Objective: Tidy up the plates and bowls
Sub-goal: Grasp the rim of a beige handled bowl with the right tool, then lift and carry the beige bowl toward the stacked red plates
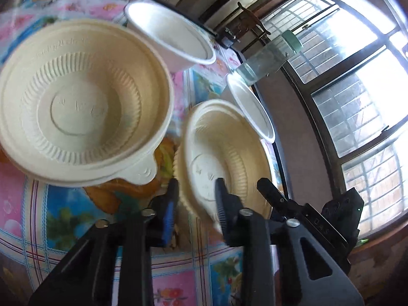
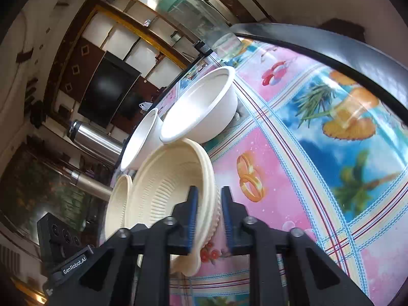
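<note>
Both hand-held grippers are straddling the same ribbed cream plastic bowl (image 1: 224, 150): the left gripper (image 1: 196, 191) is pinching its near rim between narrowly set fingers, while the right gripper (image 2: 207, 199) is clamping the rim from the other side. Another ribbed cream bowl (image 1: 81, 102), with a tab, is sitting just beside it on the colourful patterned tablecloth (image 2: 318, 153). Two smooth white bowls (image 2: 201, 107) are crowding behind, near a clear green-lidded jar (image 2: 199, 17).
</note>
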Tool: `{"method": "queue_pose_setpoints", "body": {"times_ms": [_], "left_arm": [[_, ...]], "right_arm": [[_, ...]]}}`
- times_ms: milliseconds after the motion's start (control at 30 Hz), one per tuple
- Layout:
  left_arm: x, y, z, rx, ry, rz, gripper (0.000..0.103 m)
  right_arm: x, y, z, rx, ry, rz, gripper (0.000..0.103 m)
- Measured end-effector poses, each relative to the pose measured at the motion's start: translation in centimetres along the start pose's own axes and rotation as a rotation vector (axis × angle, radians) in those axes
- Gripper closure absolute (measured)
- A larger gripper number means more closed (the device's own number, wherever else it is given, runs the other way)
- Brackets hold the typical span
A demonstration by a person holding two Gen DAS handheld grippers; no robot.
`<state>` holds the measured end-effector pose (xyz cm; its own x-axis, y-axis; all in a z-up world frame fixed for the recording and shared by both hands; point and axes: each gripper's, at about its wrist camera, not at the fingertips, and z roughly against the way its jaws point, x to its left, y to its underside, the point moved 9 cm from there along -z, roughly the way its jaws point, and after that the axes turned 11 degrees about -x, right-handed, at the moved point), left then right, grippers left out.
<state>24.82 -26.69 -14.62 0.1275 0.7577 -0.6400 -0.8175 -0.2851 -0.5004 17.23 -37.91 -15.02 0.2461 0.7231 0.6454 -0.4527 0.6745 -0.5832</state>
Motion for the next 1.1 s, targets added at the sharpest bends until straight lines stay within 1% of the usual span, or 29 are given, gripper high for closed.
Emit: {"method": "queue_pose_setpoints", "body": {"times_ms": [33, 100, 167, 300, 500, 600, 767, 867, 933, 1000, 1100], "left_arm": [[0.0, 0.1, 0.0, 0.005, 0.008, 0.001, 0.081], [-0.2, 0.3, 0.0, 0.009, 0.015, -0.014, 0.083], [-0.5, 0.4, 0.3, 0.008, 0.028, -0.028, 0.085], [-0.9, 0.7, 0.6, 0.015, 0.046, -0.041, 0.085], [-1.1, 1.6, 1.0, 0.036, 0.059, -0.059, 0.085], [-1.4, 1.9, 1.3, 0.029, 0.061, -0.086, 0.085], [-1.5, 2.4, 2.3, -0.02, 0.025, -0.177, 0.085], [-1.0, 2.6, 3.4, -0.063, -0.008, -0.233, 0.085], [-0.5, 2.6, 4.2, -0.083, -0.027, -0.251, 0.085], [0.2, 2.7, 5.6, -0.114, -0.044, -0.262, 0.085], [1.3, 2.6, 8.5, -0.187, -0.091, -0.309, 0.085]], "right_arm": [[0.2, 0.0, 0.0, -0.006, 0.002, 0.014, 0.091], [0.4, -0.1, 0.3, -0.038, 0.044, 0.074, 0.092], [0.2, -0.1, 0.4, -0.05, 0.067, 0.094, 0.093], [-0.5, 0.0, 0.8, -0.046, 0.061, 0.07, 0.093], [-0.7, 0.3, 1.9, -0.071, 0.074, 0.072, 0.093], [-0.9, 0.5, 2.3, -0.078, 0.074, 0.045, 0.093], [-0.6, 1.2, 3.1, -0.102, 0.073, 0.037, 0.093], [-0.1, 1.9, 3.5, -0.101, 0.055, 0.031, 0.094], [0.9, 2.3, 3.8, -0.112, 0.038, 0.056, 0.094], [2.0, 2.8, 4.0, -0.116, 0.001, 0.079, 0.094], [3.7, 3.7, 4.1, -0.113, -0.034, 0.121, 0.094]]}}
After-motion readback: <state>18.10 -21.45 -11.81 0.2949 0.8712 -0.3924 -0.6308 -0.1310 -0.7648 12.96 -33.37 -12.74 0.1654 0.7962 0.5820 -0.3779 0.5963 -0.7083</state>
